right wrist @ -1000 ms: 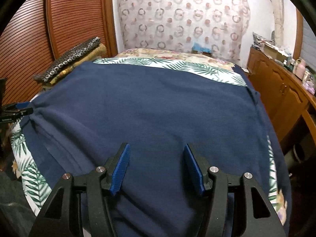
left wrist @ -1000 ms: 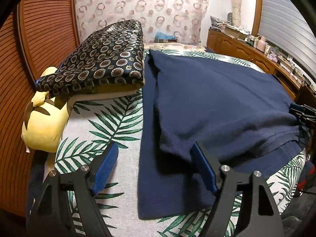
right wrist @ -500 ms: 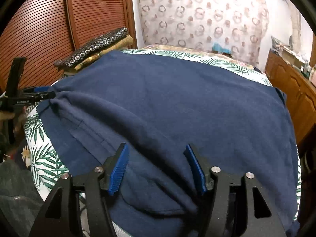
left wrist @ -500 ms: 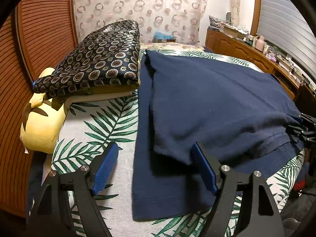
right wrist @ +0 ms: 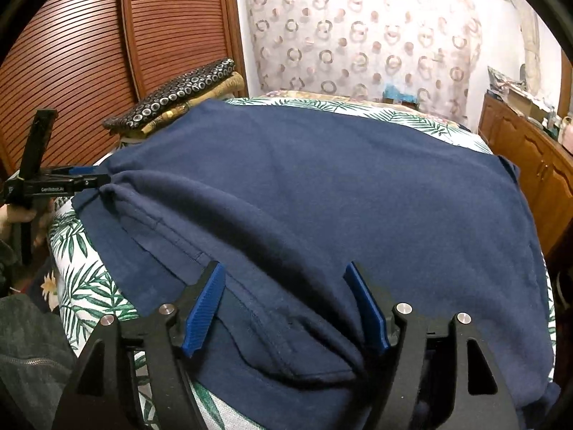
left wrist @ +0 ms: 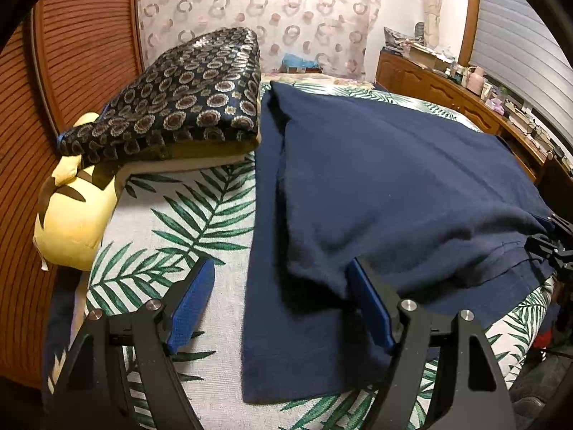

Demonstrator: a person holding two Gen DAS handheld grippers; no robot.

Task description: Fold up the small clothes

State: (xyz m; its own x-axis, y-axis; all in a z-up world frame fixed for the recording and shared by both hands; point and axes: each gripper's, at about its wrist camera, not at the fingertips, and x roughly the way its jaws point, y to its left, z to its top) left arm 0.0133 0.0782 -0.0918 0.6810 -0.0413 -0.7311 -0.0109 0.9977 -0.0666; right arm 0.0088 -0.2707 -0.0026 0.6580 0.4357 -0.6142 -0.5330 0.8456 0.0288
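Observation:
A large navy blue garment (left wrist: 376,179) lies spread on a bed with a palm-leaf cover (left wrist: 186,222); it also fills the right wrist view (right wrist: 322,186). Its near part is folded over a lower layer. My left gripper (left wrist: 281,301) is open at the garment's left near corner, its right pad under the raised fold edge. My right gripper (right wrist: 284,304) is open over the near hem on the other side. Each gripper shows at the edge of the other's view, left gripper (right wrist: 71,182) and right gripper (left wrist: 551,247), both touching the fabric edge.
A stack of folded patterned blankets (left wrist: 186,100) and a yellow plush toy (left wrist: 71,215) lie at the bed's left. A wooden slatted wardrobe (right wrist: 107,53) stands behind. A wooden dresser (left wrist: 447,89) with clutter runs along the right. A curtain (right wrist: 358,36) hangs at the far end.
Both grippers have drawn back toward the near bed edge, bringing the garment's folded edge with them. The jaws stay open in both views.

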